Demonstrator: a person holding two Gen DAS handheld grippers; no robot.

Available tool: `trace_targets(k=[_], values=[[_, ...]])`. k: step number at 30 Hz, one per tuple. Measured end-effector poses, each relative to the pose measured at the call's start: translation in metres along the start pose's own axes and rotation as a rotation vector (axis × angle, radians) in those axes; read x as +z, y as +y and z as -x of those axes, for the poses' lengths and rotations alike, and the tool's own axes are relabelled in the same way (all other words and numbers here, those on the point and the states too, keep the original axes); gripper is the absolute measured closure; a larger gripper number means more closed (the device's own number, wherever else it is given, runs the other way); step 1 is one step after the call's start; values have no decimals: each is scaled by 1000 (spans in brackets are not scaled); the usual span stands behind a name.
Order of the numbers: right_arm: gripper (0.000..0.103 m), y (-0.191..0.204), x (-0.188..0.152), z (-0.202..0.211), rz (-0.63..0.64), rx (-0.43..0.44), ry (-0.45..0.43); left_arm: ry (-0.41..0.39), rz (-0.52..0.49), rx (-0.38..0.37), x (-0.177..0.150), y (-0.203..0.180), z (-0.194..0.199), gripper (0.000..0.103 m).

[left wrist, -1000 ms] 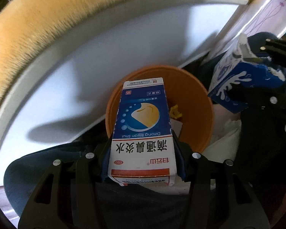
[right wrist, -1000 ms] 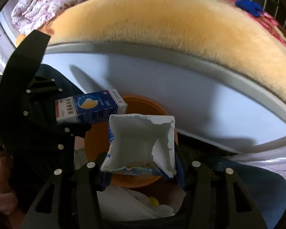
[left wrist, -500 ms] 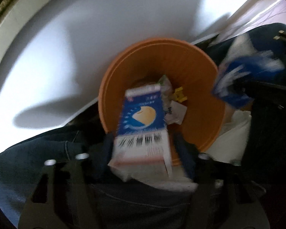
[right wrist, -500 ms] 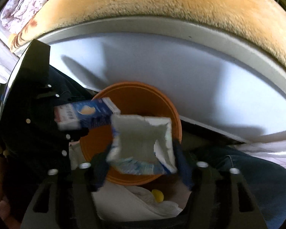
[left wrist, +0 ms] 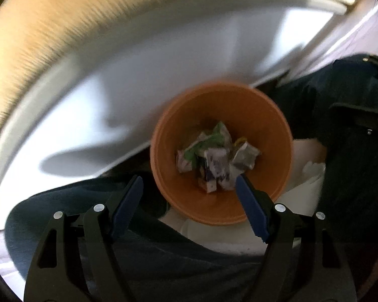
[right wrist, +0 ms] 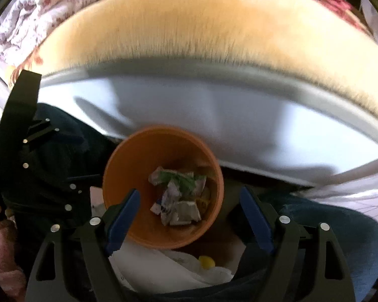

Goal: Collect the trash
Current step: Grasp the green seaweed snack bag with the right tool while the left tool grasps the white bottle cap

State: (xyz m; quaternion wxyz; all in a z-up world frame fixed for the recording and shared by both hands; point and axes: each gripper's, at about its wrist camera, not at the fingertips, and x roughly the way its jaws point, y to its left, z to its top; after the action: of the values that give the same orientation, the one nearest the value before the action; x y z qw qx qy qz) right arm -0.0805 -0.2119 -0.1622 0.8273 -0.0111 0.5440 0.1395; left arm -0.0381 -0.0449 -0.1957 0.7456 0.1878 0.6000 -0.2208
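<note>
Left gripper (left wrist: 189, 183) and right gripper (right wrist: 189, 198) both spread, holding nothing, above round orange plastic bin (left wrist: 284, 151) containing crumpled cartons (left wrist: 214, 161).

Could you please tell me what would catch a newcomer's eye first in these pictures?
The round orange plastic bin sits centre frame, with crumpled cartons and wrappers heaped at its bottom. Both the left tool and right tool hover open and empty above it. Behind rises a fluffy tan blanket.

Place: it was a home bedroom (lived-in).
Evidence: a bed (right wrist: 214, 105) with a tan plush blanket (right wrist: 201, 25) and floral quilt (right wrist: 37, 17).
</note>
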Motion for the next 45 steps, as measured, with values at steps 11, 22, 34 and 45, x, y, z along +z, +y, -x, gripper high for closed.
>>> trace_targets(k=[11,22,34,45], values=[[17,-2,54,74,23,-20,-249,-311,75,94,20,22,99,20],[9,-42,188,61,-206,144,-325,-528,209,182,36,55,154,12],[9,-64,305,-7,-470,152,-237,-534,225,190,39,74,156,12],[20,-69,333,-48,-532,45,-141,-527,270,173,42,95,152,12]])
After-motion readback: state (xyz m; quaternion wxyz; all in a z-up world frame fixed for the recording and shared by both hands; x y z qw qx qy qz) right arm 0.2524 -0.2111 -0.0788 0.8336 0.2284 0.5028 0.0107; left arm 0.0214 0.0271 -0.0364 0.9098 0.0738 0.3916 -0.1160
